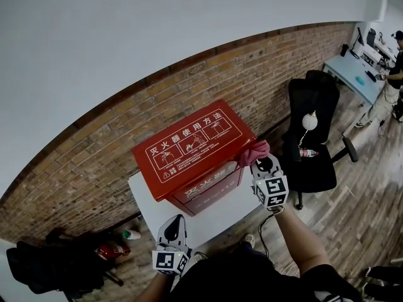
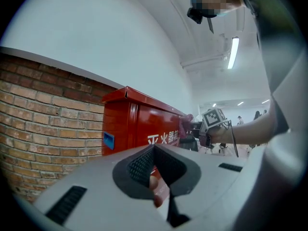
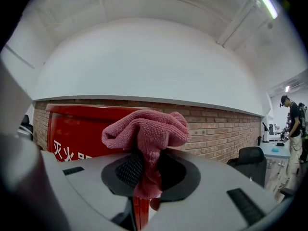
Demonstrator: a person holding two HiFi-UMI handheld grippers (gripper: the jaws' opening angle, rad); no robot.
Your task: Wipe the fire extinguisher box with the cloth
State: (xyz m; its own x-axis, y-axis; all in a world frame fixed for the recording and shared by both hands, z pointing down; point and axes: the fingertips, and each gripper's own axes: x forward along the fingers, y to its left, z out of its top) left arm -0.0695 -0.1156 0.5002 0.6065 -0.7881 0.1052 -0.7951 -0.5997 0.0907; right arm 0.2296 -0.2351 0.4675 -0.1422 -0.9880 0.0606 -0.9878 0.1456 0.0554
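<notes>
Pink cloth [image 3: 147, 129] is clamped between the right gripper's [image 3: 144, 163] jaws, its bunched top hiding the pad tips. Just ahead, the red fire extinguisher box [image 1: 192, 146] is met at its right corner; actual contact cannot be confirmed. The left gripper [image 2: 154, 150] is held closed and empty, below the box front, over a white table [image 1: 217, 218].

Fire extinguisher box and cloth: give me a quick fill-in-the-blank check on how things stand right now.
1. The cloth clamped in the right gripper is ____ in colour.
2. The left gripper, its jaws together, holds ____.
3. The fire extinguisher box stands on a ____ table.
4. The wall behind the box is made of ____.

Missing words: pink; nothing; white; brick.
</notes>
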